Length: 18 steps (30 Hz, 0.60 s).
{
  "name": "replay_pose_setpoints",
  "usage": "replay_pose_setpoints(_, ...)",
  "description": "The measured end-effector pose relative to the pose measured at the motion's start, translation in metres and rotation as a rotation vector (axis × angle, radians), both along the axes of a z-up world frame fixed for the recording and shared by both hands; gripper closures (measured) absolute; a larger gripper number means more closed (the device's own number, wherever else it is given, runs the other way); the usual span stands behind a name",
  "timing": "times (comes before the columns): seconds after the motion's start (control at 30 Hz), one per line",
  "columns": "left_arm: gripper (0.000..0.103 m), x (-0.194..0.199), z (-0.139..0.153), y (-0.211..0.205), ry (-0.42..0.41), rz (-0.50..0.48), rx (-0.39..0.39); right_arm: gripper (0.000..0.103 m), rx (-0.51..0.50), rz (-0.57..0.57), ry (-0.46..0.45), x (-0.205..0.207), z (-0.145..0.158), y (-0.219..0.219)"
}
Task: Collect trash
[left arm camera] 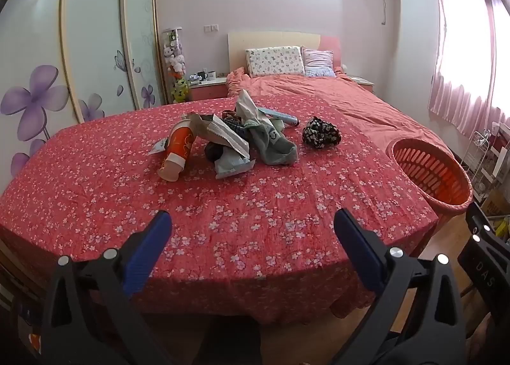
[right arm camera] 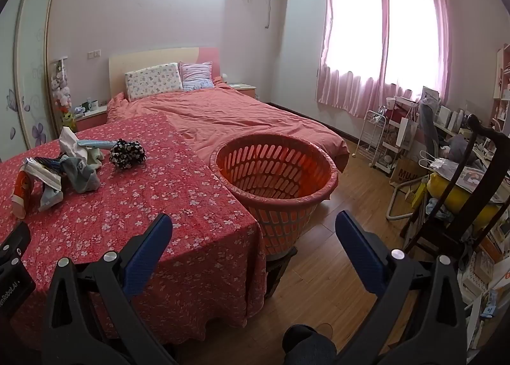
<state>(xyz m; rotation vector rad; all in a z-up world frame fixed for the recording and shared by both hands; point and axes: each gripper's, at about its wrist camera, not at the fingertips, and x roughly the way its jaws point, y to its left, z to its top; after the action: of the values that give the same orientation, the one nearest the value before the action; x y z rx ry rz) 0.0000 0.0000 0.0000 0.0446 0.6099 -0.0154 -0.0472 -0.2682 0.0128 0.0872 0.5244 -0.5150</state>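
A heap of trash and clutter lies mid-table on the red floral cloth [left arm camera: 223,212]: an orange cup [left arm camera: 177,149] on its side, a crumpled paper bag [left arm camera: 220,133], a grey sock [left arm camera: 274,141], a blue tube [left arm camera: 280,116] and a black-and-white bundle [left arm camera: 320,132]. The heap also shows in the right wrist view, with the grey sock [right arm camera: 79,173] and the bundle [right arm camera: 127,149]. An orange slatted basket [left arm camera: 430,170] [right arm camera: 277,173] stands off the table's right edge. My left gripper [left arm camera: 251,221] is open and empty, over the table's near part. My right gripper [right arm camera: 253,224] is open and empty, near the table's corner and the basket.
A bed [right arm camera: 229,116] with a pink cover and pillows lies beyond the table. A wardrobe with purple flowers [left arm camera: 41,100] is on the left. A dark wooden chair [right arm camera: 478,180], a white cart [right arm camera: 376,132] and cluttered shelves fill the right side. Wooden floor [right arm camera: 322,269] lies below the basket.
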Motion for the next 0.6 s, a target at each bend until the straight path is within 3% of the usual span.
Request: replay_pose_setpoints(0.6, 0.004, 0.0001, 0.0000, 0.0002, 0.003, 0.000, -0.006, 0.002, -0.002, -0.001, -0.004, -0.0011, 0.0008, -0.0009)
